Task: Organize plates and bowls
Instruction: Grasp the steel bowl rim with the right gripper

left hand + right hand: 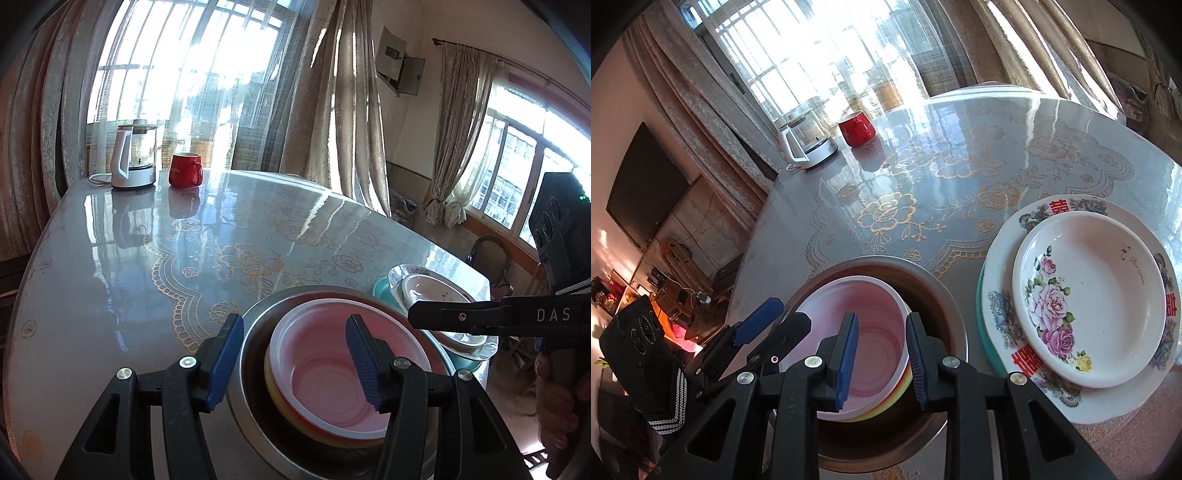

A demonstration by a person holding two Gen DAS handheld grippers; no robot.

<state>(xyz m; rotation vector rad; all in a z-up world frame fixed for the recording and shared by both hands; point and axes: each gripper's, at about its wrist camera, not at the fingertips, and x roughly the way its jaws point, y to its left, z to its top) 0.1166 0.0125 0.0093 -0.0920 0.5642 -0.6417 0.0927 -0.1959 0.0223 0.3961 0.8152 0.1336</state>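
A pink bowl [332,373] lies nested on a yellow bowl inside a steel bowl [255,332] at the table's near edge. My left gripper [295,363] is open; its fingers straddle the steel bowl's left wall and the pink bowl. My right gripper [881,360] is open, with the pink bowl's right rim [901,314] between its fingers. A floral dish [1089,295] sits on a patterned plate [1008,258], over a teal plate [982,314], right of the bowls.
A red mug [185,170] and a white electric kettle [131,158] stand at the table's far end by the curtained window. The table edge runs just right of the plates. A chair [491,254] stands beyond it.
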